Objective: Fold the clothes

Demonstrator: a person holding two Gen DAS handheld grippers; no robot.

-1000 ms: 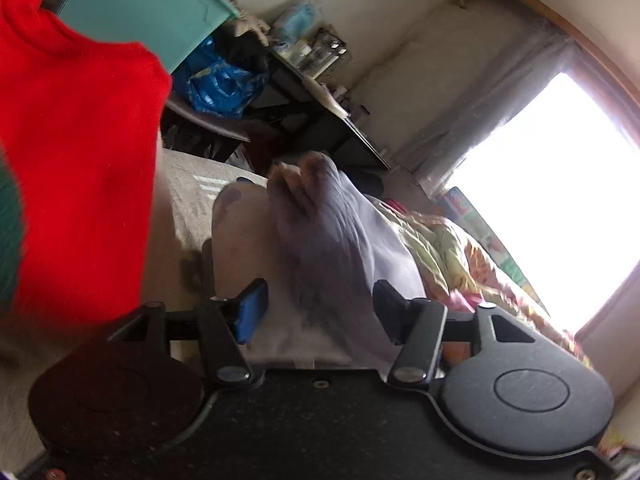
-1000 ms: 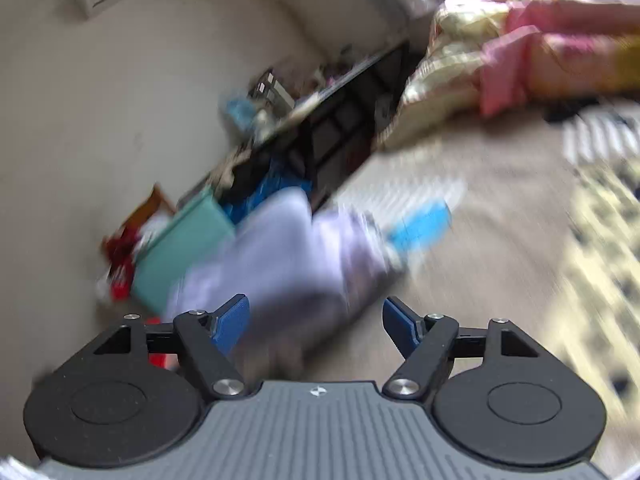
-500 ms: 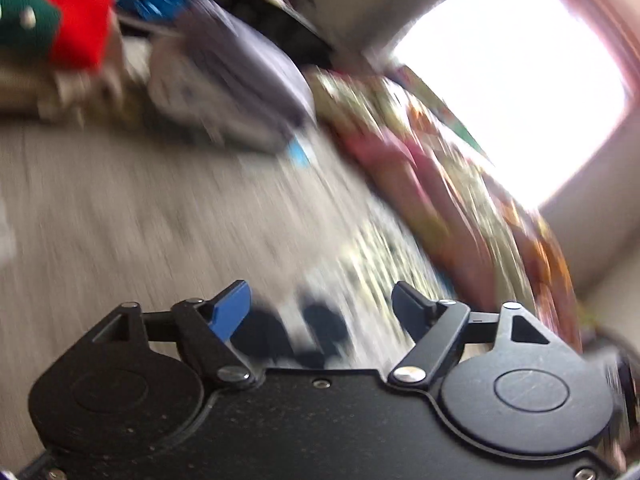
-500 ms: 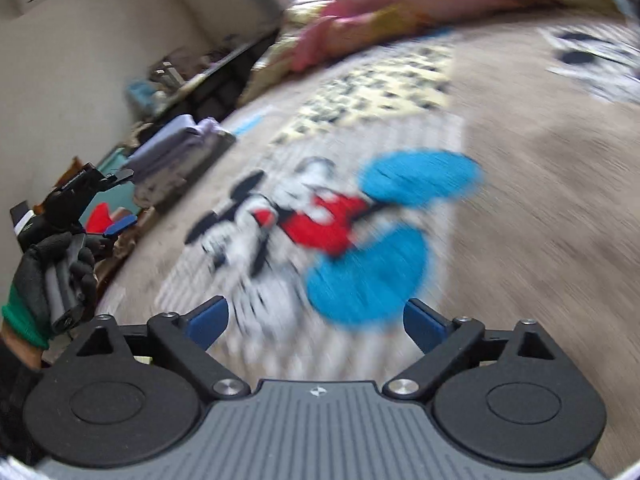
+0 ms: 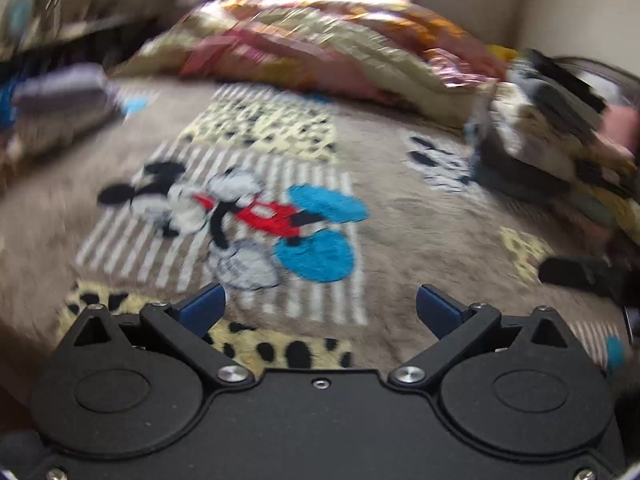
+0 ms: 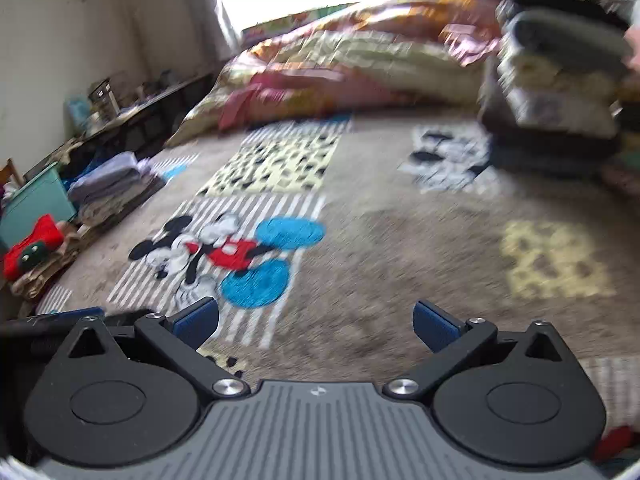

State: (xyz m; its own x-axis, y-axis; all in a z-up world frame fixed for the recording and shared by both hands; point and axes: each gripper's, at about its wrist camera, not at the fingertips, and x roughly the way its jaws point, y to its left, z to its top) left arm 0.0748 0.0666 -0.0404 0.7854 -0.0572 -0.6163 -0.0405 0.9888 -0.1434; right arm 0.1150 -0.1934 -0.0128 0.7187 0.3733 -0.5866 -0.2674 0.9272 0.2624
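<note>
Both grippers hang open and empty over a beige cartoon-mouse blanket (image 5: 384, 216) (image 6: 360, 240). My left gripper (image 5: 320, 308) and my right gripper (image 6: 316, 320) hold nothing. A stack of folded lilac and white clothes (image 6: 108, 188) lies at the far left of the bed, blurred in the left wrist view (image 5: 56, 108). A red garment (image 6: 32, 240) lies at the left edge on tan folded cloth. A tall pile of clothes (image 6: 560, 92) stands at the far right, also in the left wrist view (image 5: 552, 128).
A rumpled floral quilt (image 6: 340, 64) (image 5: 320, 48) runs along the far side under a bright window. A teal box (image 6: 32, 200) and a cluttered dark shelf (image 6: 132, 112) stand at the left wall. A dark gripper part (image 5: 580, 276) shows at right.
Both grippers have let go of the lilac garment and swung away from the left stack, now facing across the blanket toward the quilt and the right pile. The jaws stand wider.
</note>
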